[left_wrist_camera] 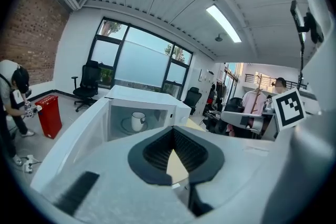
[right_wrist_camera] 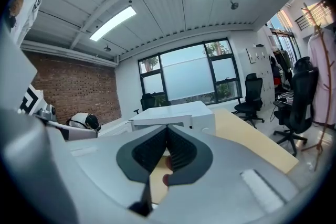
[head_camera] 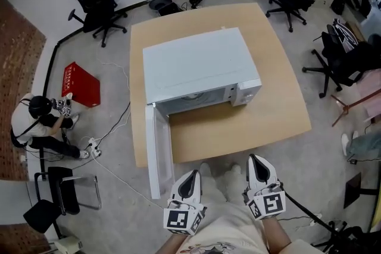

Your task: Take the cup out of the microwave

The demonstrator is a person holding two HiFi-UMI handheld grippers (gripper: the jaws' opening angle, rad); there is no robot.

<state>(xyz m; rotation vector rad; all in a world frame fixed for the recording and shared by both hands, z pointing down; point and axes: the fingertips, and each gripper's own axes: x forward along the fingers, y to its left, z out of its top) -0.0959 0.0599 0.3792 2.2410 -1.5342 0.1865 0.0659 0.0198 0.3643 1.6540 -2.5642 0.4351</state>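
1. The microwave (head_camera: 199, 68) stood on the wooden bench (head_camera: 274, 110), at its left part, with its front turned to the near side.
2. Its door (head_camera: 159, 151) was fully open. It was hinged at the left and reached out past the near edge of the bench.
3. The cup (left_wrist_camera: 138, 120) was inside the microwave chamber. It was white, stood upright with its handle to the right, and rested on the round plate (left_wrist_camera: 126, 126) there. Only the left gripper view showed it; in the head view the microwave top hid it.
4. The left hand-held gripper (head_camera: 191, 175) was clenched, its jaws pressed together with nothing between them. It was held off the near edge of the bench, just right of the door's near end and well apart from the cup.
5. The right hand-held gripper (head_camera: 256, 159) was also clenched and empty. It was beside the left one, at the near edge of the bench and apart from the microwave.
6. Both hand-held grippers pointed toward the far side, about in the direction of the microwave front.
7. On the floor at the left lay a red box (head_camera: 81, 84), and near it a person (head_camera: 38, 119) crouched.
8. Black office chairs (head_camera: 95, 6) stood around the bench on the far side and on the right.
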